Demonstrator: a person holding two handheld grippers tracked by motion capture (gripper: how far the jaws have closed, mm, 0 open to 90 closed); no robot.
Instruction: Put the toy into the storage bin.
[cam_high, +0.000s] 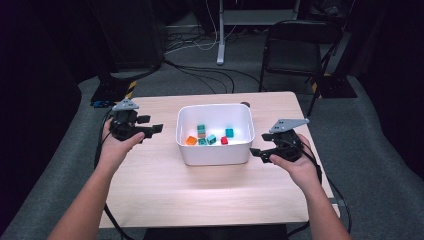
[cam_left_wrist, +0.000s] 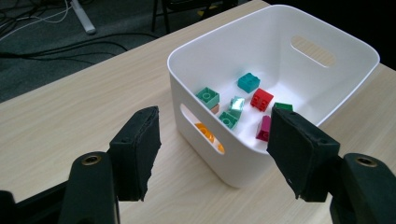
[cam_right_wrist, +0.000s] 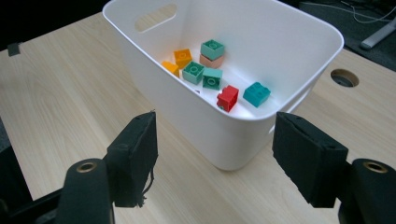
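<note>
The left gripper (cam_high: 150, 131) and right gripper (cam_high: 260, 151) flank the white bin (cam_high: 214, 157), jaws spread wide and empty. The bricks lie inside it, ahead of and below each gripper — the red brick (cam_right_wrist: 228, 98) closest to the right one. Probably best to lift over the rim, descend vertically, and straddle one brick squarely.

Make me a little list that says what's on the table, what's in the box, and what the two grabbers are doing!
table: light wooden table
box: white plastic bin, in the middle of the table
in the box: small toy bricks, among them a red brick, a teal brick and an orange brick
left gripper: open, holds nothing, left of the bin
right gripper: open, holds nothing, right of the bin
</note>
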